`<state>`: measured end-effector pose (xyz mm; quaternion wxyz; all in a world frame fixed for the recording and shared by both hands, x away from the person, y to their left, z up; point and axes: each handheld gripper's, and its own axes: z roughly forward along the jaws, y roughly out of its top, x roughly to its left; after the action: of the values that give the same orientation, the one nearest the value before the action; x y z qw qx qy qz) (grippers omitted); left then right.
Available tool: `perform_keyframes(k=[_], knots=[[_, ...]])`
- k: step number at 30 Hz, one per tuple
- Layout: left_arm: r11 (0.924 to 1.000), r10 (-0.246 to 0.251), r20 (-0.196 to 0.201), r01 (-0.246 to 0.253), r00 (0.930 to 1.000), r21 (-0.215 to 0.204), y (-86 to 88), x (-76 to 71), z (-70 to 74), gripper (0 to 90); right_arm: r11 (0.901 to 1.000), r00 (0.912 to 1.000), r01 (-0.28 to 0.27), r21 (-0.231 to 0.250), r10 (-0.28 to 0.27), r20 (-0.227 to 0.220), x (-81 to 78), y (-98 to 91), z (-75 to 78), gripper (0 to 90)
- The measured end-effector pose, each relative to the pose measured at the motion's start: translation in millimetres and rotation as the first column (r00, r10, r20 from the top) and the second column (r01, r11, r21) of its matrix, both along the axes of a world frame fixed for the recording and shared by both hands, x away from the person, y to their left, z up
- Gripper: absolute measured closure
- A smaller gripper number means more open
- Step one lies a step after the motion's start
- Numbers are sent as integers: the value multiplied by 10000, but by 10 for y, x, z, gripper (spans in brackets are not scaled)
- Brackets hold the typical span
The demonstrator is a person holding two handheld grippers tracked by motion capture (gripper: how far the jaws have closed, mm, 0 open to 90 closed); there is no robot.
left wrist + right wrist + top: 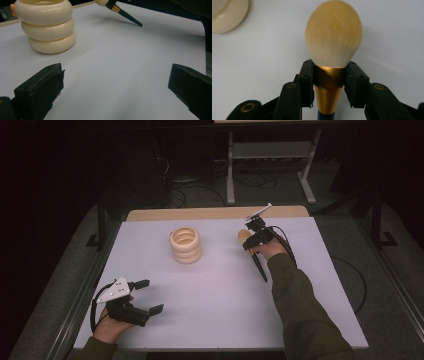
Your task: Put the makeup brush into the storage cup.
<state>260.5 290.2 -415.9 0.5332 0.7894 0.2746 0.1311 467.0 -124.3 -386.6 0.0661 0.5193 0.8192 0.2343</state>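
Note:
A makeup brush (334, 40) with a fluffy tan head, a gold ferrule and a dark tapered handle (259, 266) is held by my right gripper (253, 238), shut on the ferrule. The brush is tilted, head up and away, its handle tip (140, 24) pointing down at the white tabletop (220, 290). A stack of three cream rings (185, 245) stands left of the brush, also seen in the left gripper view as the cream rings (47, 26). My left gripper (148, 296) rests near the table's front left with its jaws wide apart and nothing between them.
A wooden strip (215, 213) runs along the table's far edge. Beyond it, a metal frame (270, 165) and cables lie on the dark floor. A corner of the cream rings (227, 15) lies at the upper left of the right gripper view.

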Motion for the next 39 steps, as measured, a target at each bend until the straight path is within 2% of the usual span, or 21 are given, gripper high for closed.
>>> perform_keyframes(k=[10,17,21,28,31,34,35,37,38,39], knots=[[10000,36,-41,-36,10000,-29,-7,-4,-3,0,9974,9947,-259,674,190,1009,-152,-55,193,610],[10000,50,-35,-50,10000,-35,-9,-5,-3,0,9913,9822,-627,1159,407,1836,-273,-93,267,612],[10000,30,-46,-30,10000,-18,-10,-2,-6,0,9860,9794,-714,1510,407,1976,-332,-110,305,613],[10000,41,-51,-41,10000,-28,-11,-3,-7,0,9785,9668,-996,1807,522,2501,-430,-129,415,613],[10000,34,-44,-34,10000,-28,-11,-2,-7,0,9735,9549,-1100,2005,476,2929,-483,-159,455,613],[10000,31,-43,-32,10000,-14,-11,0,-7,0,9681,9510,-1120,2239,391,3067,-530,-183,481,613],[10000,32,-40,-32,10000,-18,-11,0,-8,0,9644,9462,-1199,2356,392,3212,-554,-197,487,613],[10000,34,-28,-34,10000,-22,-13,1,-8,0,9630,9451,-1209,2410,374,3246,-566,-201,488,613],[10000,39,-31,-39,10000,-36,-15,1,-8,0,9603,9389,-1294,2472,385,3419,-594,-219,482,613],[10000,41,-27,-41,10000,-34,-15,0,-7,0,9572,9375,-1291,2589,328,3463,-611,-220,480,613]])
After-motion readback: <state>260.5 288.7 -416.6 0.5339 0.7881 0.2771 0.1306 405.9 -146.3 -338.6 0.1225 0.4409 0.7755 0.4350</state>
